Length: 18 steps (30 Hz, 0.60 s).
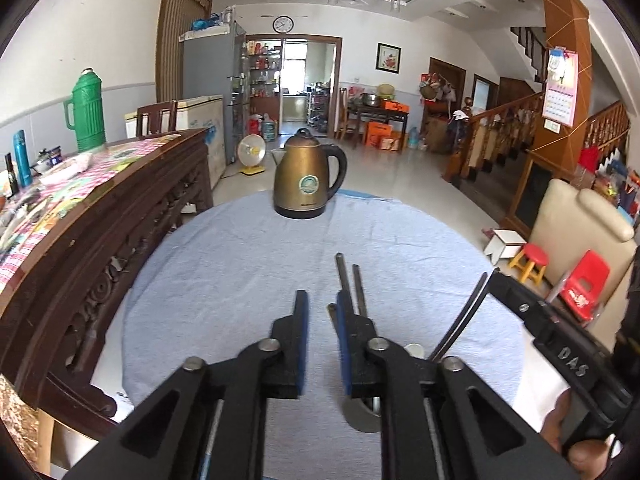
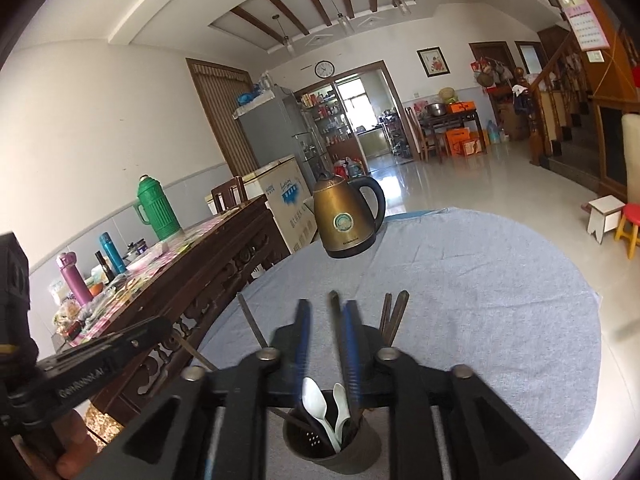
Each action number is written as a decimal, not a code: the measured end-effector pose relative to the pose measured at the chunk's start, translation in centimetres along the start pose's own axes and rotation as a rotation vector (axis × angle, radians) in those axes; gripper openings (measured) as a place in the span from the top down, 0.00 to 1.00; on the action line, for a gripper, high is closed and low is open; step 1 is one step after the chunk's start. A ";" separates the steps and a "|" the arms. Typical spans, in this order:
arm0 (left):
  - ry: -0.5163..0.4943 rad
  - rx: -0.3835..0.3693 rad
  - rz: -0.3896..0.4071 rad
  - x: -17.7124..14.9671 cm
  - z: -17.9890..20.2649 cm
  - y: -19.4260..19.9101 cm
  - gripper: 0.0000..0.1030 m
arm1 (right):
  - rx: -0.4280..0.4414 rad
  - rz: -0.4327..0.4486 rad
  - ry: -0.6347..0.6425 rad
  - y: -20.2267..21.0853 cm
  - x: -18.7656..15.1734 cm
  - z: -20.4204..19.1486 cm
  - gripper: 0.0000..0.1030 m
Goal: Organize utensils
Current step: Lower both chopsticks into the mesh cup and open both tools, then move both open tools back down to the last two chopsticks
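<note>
A dark utensil cup [image 2: 332, 440] stands on the blue tablecloth [image 2: 480, 300], holding white plastic spoons [image 2: 320, 412] and dark chopsticks [image 2: 394, 316]. They look light, stiff and slippery, best pinched mid-shaft. Right gripper [image 2: 326, 320] hovers above, jaws slightly apart, one chopstick between. Left gripper [image 1: 318, 316] stands apart, empty. A kettle [image 2: 346, 218] sits beyond.

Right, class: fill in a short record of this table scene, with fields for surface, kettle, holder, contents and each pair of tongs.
surface: round table under a blue-grey cloth
kettle: bronze-coloured electric kettle, upright at the far edge
holder: dark utensil cup at the near edge
contents: white spoons, dark chopsticks
left tongs: open, nothing between
right tongs: open, blurred, one chopstick seemingly in the gap
</note>
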<state>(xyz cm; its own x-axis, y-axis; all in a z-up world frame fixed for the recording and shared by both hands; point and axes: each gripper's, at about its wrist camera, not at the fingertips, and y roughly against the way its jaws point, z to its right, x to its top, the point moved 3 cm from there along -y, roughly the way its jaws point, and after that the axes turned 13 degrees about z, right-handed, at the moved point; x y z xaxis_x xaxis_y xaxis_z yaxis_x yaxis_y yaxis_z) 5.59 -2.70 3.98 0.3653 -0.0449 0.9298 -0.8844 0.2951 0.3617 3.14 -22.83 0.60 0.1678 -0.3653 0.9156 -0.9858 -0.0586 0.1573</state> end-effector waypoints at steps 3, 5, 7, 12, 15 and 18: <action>-0.020 0.028 0.007 0.0 -0.1 0.0 0.77 | -0.017 0.031 0.002 0.4 0.2 0.1 0.75; -0.036 0.048 0.012 -0.1 -0.2 0.0 0.74 | -0.023 0.046 -0.005 0.7 0.5 0.2 0.75; -0.052 0.069 0.019 -0.2 -0.3 0.0 0.65 | -0.033 0.058 -0.005 0.8 0.7 0.4 0.75; -0.067 0.107 0.028 -0.2 -0.8 0.0 0.55 | -0.053 0.078 -0.024 1.0 1.2 1.0 0.75; -0.074 0.129 0.031 -0.3 -1.1 -0.1 0.51 | -0.066 0.084 -0.036 1.0 1.4 1.6 0.75; -0.081 0.147 0.035 -0.4 -1.3 -0.1 0.48 | -0.079 0.085 -0.050 1.0 1.6 2.3 0.75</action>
<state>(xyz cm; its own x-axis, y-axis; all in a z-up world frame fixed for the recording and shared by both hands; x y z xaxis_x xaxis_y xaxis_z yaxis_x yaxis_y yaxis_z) 5.91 -1.44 3.44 0.3137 -0.1158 0.9424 -0.9313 0.1558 0.3292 2.41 -25.65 1.39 0.0816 -0.4122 0.9074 -0.9927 0.0472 0.1107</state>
